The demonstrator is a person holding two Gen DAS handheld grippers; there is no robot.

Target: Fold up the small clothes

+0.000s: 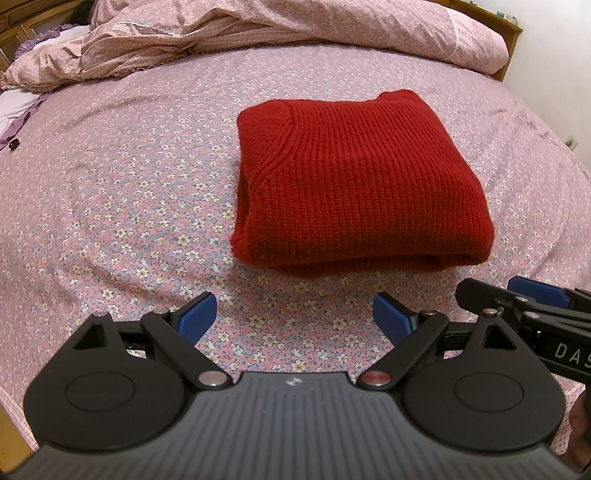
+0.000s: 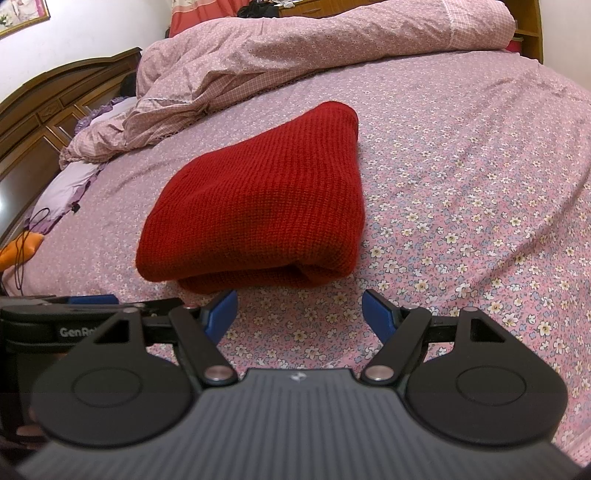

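Observation:
A red knitted sweater point(image 1: 354, 181) lies folded into a thick, roughly square bundle on the flowered bed sheet point(image 1: 122, 206). My left gripper point(image 1: 294, 314) hovers just short of its near edge, blue pads wide apart, nothing between them. The right wrist view shows the same sweater point(image 2: 258, 203) ahead and slightly left of my right gripper point(image 2: 299, 314), which is open and empty too. Part of the right gripper point(image 1: 535, 295) shows at the right edge of the left wrist view, and the left gripper point(image 2: 85, 301) at the left edge of the right wrist view.
A rumpled pink quilt point(image 1: 258, 33) is piled along the far side of the bed. A wooden headboard point(image 2: 44, 122) and a lilac pillow point(image 2: 70, 184) lie to the left, with an orange item and a black cable point(image 2: 22, 251) beside them. A white wall stands at the right.

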